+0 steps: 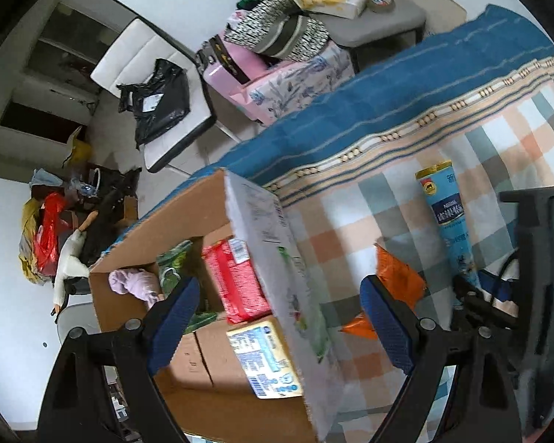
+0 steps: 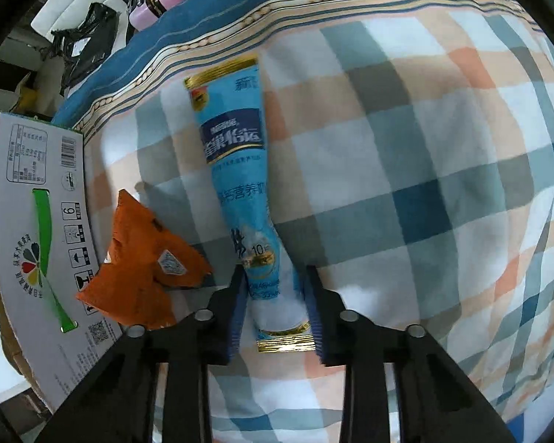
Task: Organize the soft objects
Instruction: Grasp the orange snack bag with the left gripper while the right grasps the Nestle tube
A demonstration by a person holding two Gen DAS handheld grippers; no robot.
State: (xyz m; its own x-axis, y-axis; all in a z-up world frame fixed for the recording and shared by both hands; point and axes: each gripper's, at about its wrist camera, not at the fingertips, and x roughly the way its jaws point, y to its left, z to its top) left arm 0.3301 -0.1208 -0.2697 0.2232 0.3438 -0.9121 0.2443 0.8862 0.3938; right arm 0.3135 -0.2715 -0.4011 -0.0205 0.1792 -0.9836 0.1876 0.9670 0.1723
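A long light-blue pouch lies on the checked bedspread. My right gripper is closed around its near end, pads touching both sides. An orange packet lies just left of it, beside the cardboard box. My left gripper is open and empty, straddling the box's white side wall. Inside the box lie a red pack, a yellow pack, a pink cloth and something green. The blue pouch and orange packet also show in the left wrist view.
The right gripper's body shows at the left wrist view's right edge. Beyond the bed stand a white chair with a black bag, a pink suitcase with bags, a grey table, and floor clutter.
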